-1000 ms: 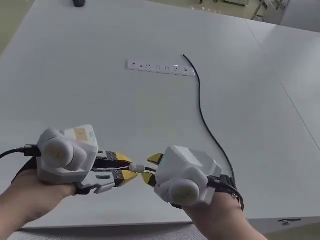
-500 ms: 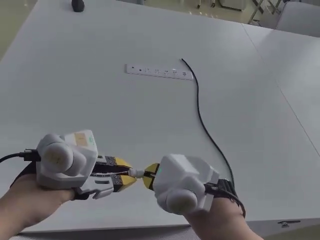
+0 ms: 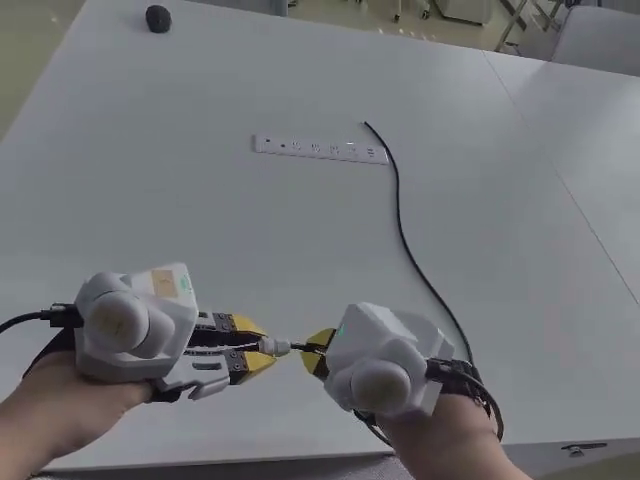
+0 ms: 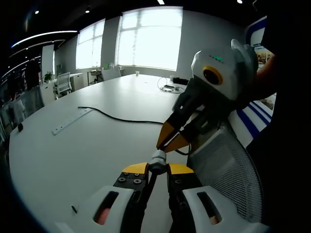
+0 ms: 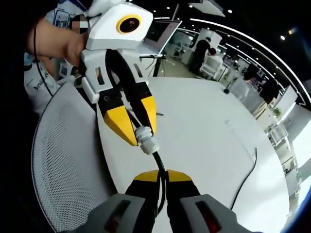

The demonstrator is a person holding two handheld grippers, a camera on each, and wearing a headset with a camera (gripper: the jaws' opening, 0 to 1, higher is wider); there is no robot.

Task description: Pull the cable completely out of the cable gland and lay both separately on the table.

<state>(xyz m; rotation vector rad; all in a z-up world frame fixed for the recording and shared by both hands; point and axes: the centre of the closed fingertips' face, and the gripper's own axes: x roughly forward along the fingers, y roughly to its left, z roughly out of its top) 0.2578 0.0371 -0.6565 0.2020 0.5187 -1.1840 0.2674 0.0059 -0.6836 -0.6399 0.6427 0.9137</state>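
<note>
A small white cable gland (image 3: 272, 347) sits between the yellow jaw tips of my left gripper (image 3: 262, 347), which is shut on it just above the table's near edge. A thin black cable (image 3: 298, 348) runs out of the gland to my right gripper (image 3: 318, 352), which is shut on it a short way to the right. In the left gripper view the gland (image 4: 157, 158) stands at my left gripper's (image 4: 157, 168) tips. In the right gripper view the cable (image 5: 159, 162) leads from my right gripper (image 5: 161, 175) up to the gland (image 5: 147, 141).
A white power strip (image 3: 320, 148) lies mid-table, and its black cord (image 3: 410, 245) trails toward the near right edge. A dark object (image 3: 157, 18) sits at the far left. A mesh chair (image 5: 63, 160) stands below the table's near edge (image 3: 300, 455).
My right gripper's jaws, apart one second ago, have shut on the cable and drawn right, away from the gland. The left gripper has kept hold of the gland.
</note>
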